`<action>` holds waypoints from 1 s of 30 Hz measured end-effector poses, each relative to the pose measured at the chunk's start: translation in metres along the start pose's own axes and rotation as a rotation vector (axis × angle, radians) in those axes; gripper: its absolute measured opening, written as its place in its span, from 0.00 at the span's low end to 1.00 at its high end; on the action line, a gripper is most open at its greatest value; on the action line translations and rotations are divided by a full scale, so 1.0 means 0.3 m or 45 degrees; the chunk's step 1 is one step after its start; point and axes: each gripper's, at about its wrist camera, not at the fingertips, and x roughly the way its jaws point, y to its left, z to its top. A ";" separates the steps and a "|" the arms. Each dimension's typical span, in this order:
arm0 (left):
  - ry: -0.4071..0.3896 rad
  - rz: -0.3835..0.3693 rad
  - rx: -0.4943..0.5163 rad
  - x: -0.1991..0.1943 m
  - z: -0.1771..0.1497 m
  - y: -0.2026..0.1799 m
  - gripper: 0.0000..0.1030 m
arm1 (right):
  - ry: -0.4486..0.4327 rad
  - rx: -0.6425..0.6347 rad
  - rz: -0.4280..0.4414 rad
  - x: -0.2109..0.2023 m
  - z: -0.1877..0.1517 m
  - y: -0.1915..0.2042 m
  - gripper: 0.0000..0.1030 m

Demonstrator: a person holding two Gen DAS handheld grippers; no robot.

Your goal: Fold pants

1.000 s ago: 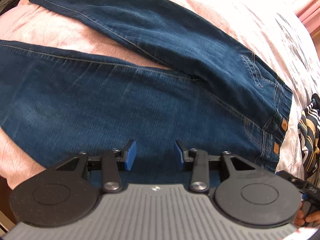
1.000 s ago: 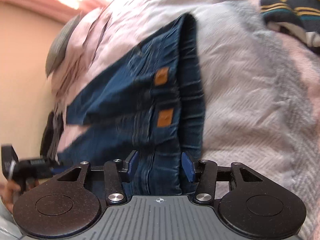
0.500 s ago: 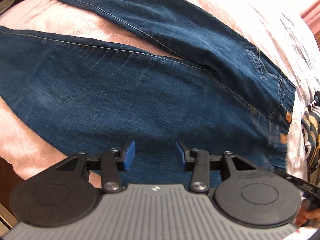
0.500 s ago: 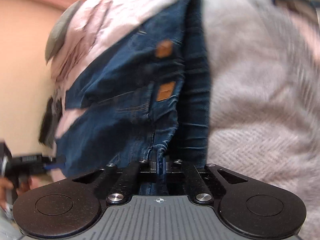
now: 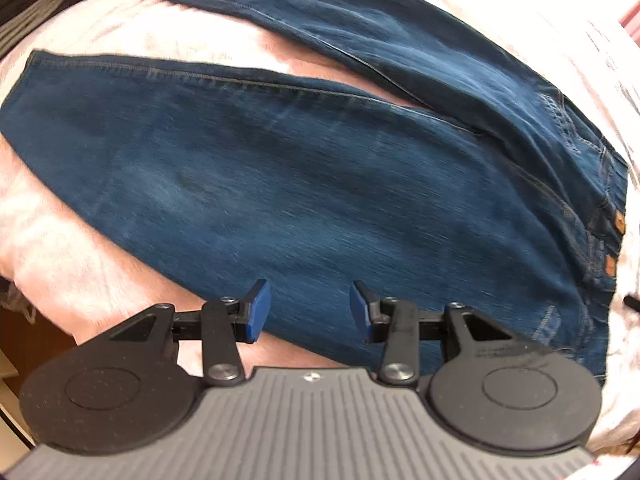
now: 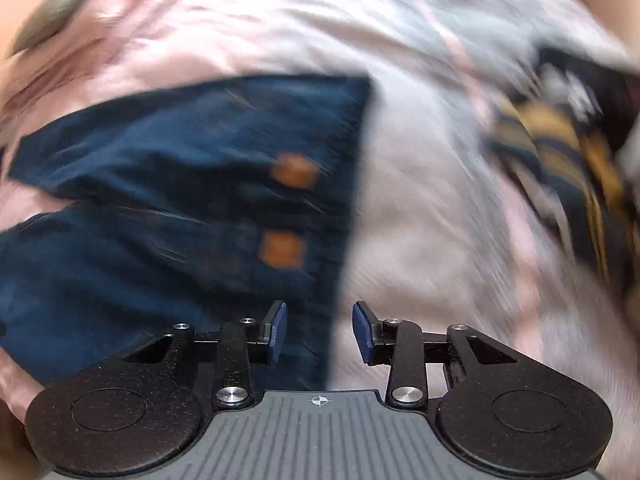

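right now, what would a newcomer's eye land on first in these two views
The dark blue jeans spread flat across the pink blanket fill the left wrist view, both legs splayed apart. In the blurred right wrist view, two tan patches stand out by the waistband, with a striped yellow and dark garment at the right. The left gripper and right gripper hang open above the denim.

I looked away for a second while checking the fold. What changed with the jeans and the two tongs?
The right tongs had pinched the jeans' waistband edge half a second ago; their jaws have just been opening, and now they stand apart above it, holding nothing. The left tongs slid toward the near leg's lower edge. The left jaws stayed open, the jeans spread on the pink blanket.
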 end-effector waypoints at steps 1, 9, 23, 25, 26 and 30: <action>-0.015 0.007 0.029 0.008 0.005 0.007 0.37 | -0.023 -0.057 0.013 0.002 -0.003 0.046 0.33; -0.038 0.069 0.231 0.149 0.009 0.175 0.39 | 0.183 -0.288 -0.105 0.131 -0.224 0.242 0.34; -0.170 0.085 0.393 0.127 0.222 0.598 0.39 | -0.012 -0.060 -0.178 0.039 -0.165 0.700 0.39; -0.123 0.126 0.381 0.170 0.220 0.638 0.40 | 0.037 -0.059 -0.147 0.108 -0.188 0.754 0.39; -0.114 0.122 0.360 0.181 0.206 0.656 0.42 | 0.094 -0.040 -0.140 0.138 -0.215 0.770 0.39; -0.065 0.126 0.288 0.157 0.120 0.730 0.49 | 0.189 0.056 -0.131 0.130 -0.300 0.776 0.41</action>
